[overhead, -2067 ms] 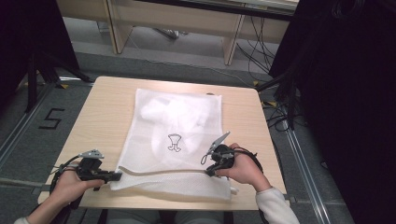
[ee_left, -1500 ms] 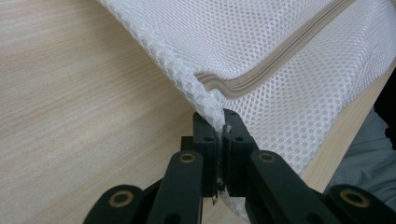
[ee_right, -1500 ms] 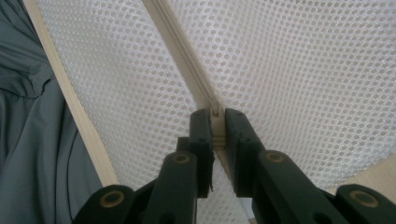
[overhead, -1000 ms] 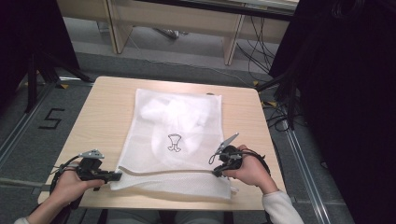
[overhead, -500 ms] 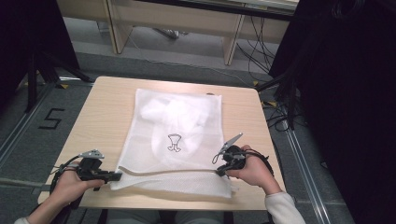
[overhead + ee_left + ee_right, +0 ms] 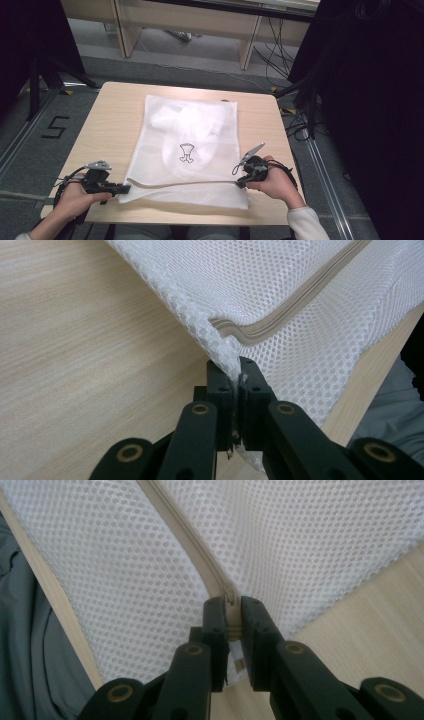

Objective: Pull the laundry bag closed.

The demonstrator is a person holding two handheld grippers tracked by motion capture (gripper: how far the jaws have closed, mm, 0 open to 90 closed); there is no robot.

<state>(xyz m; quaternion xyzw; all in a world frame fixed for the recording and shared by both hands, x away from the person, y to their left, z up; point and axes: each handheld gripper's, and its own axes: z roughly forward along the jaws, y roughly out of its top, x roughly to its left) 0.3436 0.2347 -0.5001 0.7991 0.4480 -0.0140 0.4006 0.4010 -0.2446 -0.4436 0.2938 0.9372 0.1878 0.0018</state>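
White mesh bag [image 6: 190, 145] flat on the wooden table [image 6: 115, 110], something pale bunched inside, with the zip [image 6: 185, 184] running across its near end. Left gripper [image 6: 125, 188] clamped tight on the bag's near left corner, just past the end of the zip, mesh pinched between the jaws. Right gripper [image 6: 239, 182] closed narrowly at the right end of the zip, apparently on the slider or its small tab; hard to tell which. Zip teeth look joined along the visible length.

Judging by that, probably a zip run between the two grips, direction uncertain.

- Keep the left clamp firm and low, as the anchor; pull gently away from the right hand to hold the zip line taut and straight.
- Draw the slider along the zip's own line, level with the table, never upward or sideways.
- Go slowly and evenly; ease off on any snag rather than tugging.
- Watch for loose mesh folding into the slider's path.
- Watch the narrow hold on the tab: likely to slip under a sharp pull.
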